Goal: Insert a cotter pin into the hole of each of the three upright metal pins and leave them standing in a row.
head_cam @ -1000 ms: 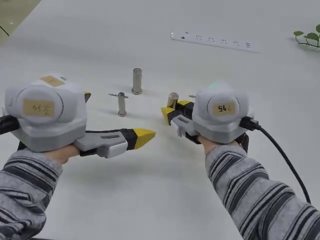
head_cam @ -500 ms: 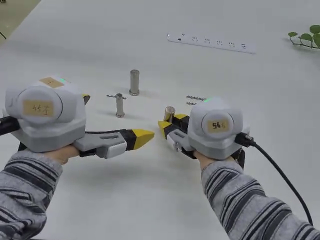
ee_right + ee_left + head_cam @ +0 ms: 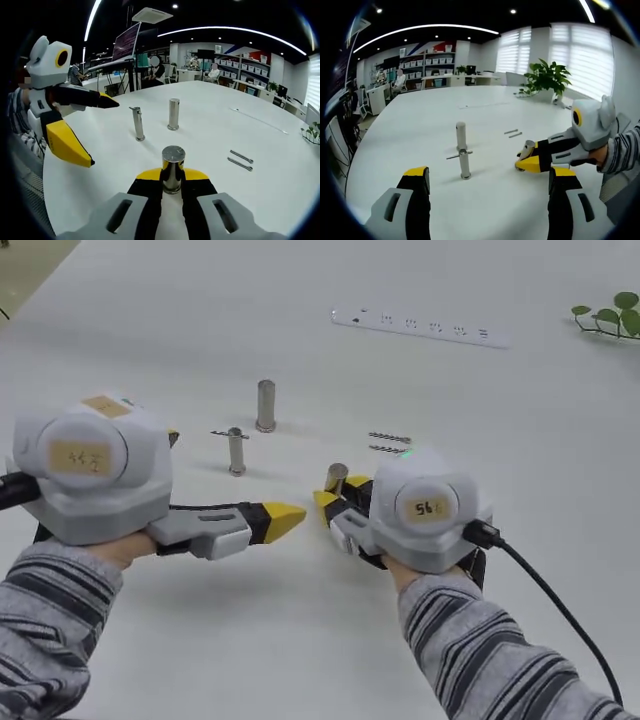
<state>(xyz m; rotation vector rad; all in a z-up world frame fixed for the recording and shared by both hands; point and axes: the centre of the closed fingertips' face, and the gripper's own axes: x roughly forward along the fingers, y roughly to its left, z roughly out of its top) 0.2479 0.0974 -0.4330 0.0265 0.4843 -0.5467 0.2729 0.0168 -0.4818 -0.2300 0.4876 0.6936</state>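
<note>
Metal pins (image 3: 236, 450) number three, one pinched by the right gripper (image 3: 340, 490); two cotter pins (image 3: 390, 437) lie loose; left gripper (image 3: 488, 175) gapes.

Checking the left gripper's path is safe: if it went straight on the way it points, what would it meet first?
Likely the short upright steel pin with a cotter pin through it, standing between the left gripper's open jaws; the taller bare steel pin is behind. Depth is unclear.
</note>
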